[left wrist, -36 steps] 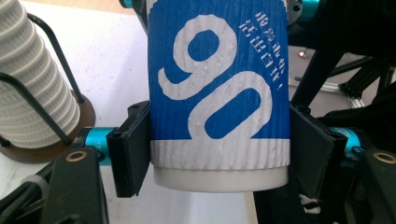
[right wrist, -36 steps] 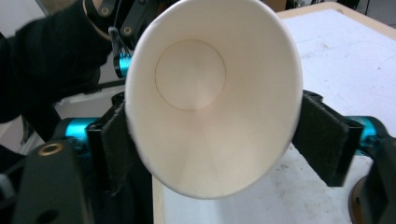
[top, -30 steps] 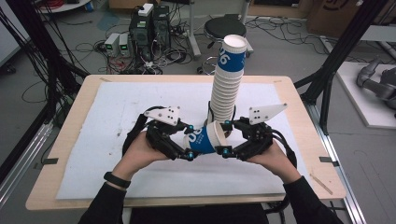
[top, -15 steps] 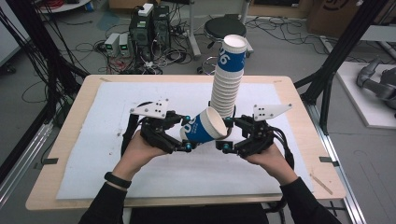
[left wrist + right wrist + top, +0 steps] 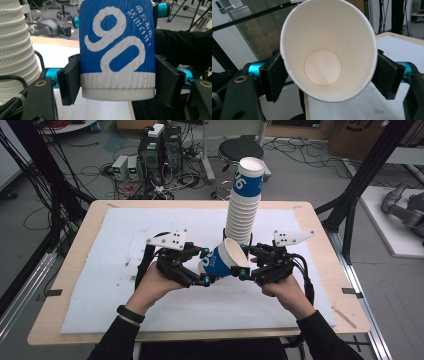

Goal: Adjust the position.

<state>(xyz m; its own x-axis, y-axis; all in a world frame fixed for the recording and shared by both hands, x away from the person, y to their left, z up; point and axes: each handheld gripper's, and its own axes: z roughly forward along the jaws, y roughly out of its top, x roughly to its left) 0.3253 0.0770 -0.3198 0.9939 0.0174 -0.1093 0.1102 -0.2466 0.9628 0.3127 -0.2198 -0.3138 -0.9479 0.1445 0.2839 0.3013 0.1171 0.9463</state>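
The left hand-held gripper (image 5: 204,268) clamps the blue paper cup (image 5: 222,262) at frame centre, tilted, just below the cup stack (image 5: 243,205). The right hand-held gripper (image 5: 246,265), jaws just closing, presses the cup's rim.

A pale wooden surface (image 5: 70,285) carries a white mat (image 5: 130,245) (lightly smudged), with a tall cup stack (image 5: 243,205) standing on it.

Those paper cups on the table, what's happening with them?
A person works two hand-held grippers at a table. The left gripper is clamped on the base end of one blue cup, lying on its side. The right gripper has just been closing at its rim. A tall cup stack stands behind.
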